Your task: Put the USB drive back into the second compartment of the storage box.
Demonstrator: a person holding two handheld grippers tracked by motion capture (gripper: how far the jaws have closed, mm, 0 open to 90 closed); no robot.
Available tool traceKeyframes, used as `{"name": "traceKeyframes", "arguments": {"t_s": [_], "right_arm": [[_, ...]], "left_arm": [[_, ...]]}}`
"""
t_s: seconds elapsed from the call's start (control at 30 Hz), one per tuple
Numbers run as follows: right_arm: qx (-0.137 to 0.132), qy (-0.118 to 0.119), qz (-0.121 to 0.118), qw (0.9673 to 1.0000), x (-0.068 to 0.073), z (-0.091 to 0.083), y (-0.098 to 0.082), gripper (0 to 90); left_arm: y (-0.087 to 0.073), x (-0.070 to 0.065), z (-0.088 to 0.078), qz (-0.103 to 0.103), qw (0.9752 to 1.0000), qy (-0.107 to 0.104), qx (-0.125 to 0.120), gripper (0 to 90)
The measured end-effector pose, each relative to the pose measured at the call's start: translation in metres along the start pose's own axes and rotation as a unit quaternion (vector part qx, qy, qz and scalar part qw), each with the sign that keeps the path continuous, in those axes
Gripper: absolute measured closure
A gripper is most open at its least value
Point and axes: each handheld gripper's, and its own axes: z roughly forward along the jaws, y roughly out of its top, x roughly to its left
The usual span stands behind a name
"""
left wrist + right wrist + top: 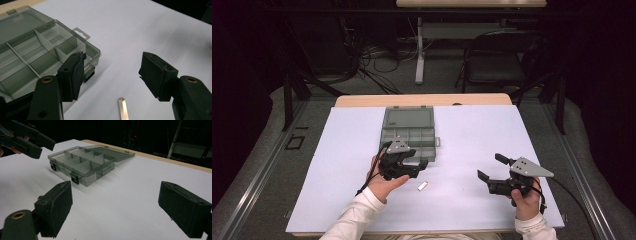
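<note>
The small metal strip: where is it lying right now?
In the high view, the metal strip lies flat on the white sheet, just right of the left gripper, near the open box.

Bright table, dark surroundings, soft focus

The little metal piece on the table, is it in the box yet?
Not yet. Done: the compartment box lies open, lid folded back, its compartments looking empty. In hand: the left gripper is open, empty, near the metal piece. Left: picking it up, probably boxing it. The right gripper waits open.
</note>
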Motion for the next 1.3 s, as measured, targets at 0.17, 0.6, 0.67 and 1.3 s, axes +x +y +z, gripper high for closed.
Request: {"name": "traceKeyframes", "arguments": {"t_s": [0.17, 0.6, 0.67, 1.3], "right_arm": [[0.003, 0.001, -0.001, 1.0, 0.0, 0.001, 0.0, 12.3], [0.011, 0.001, -0.009, 0.9999, 0.0, 0.003, -0.002, 13.8], [0.013, 0.001, -0.01, 0.9999, 0.0, 0.002, -0.001, 13.9], [0.018, 0.0, -0.018, 0.9997, 0.001, 0.003, -0.002, 14.0]], "left_arm": [[-0.003, -0.001, 0.004, -0.016, 0.9996, -0.013, 0.021, 41.2], [-0.023, -0.008, 0.018, -0.028, 0.9974, 0.007, 0.065, 53.0], [-0.027, -0.008, 0.021, -0.031, 0.9966, 0.002, 0.076, 55.4], [-0.047, -0.017, 0.036, -0.04, 0.9938, -0.003, 0.103, 69.6]]}}
